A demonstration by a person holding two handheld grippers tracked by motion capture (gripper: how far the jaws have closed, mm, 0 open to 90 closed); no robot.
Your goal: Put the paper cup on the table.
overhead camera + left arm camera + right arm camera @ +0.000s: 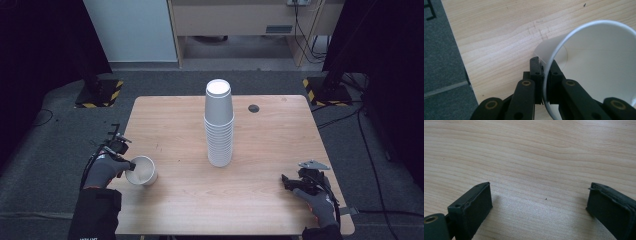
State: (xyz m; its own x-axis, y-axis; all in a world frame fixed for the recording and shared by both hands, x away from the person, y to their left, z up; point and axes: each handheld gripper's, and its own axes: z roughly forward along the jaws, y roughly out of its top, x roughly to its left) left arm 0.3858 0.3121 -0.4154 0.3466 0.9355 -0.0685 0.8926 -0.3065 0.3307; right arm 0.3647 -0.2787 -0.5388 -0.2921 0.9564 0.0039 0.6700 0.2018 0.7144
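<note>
**Left gripper pinches the rim of a single paper cup; right gripper rests open**

Wooden table (175, 125), light grain, seen from above. Near the middle stands a tall stack of white paper cups (219, 125), upside down, bases up, nested one over the next.

Single white paper cup (142, 171) sits at the table's near left corner, well apart from the stack. It is tilted, mouth facing up and toward the near left edge.

Left gripper (131, 165), held in a gloved hand, is at the cup's rim on the side toward the table edge. In the left gripper view the two black jaws are pressed nearly together on the cup (599, 67) wall: one jaw outside, one inside, the thin white rim running between them. Left gripper (544, 72) pads clamp the paper just below the rim.

Right gripper (286, 183) lies low at the near right corner, gloved hand behind it, well apart from the stack and the cup. In the right gripper view its jaws are spread wide, only bare table (536, 157) between them. Right gripper (539, 202) holds nothing.

A small dark round hole (254, 108) marks the tabletop beyond the stack, to its right.
</note>
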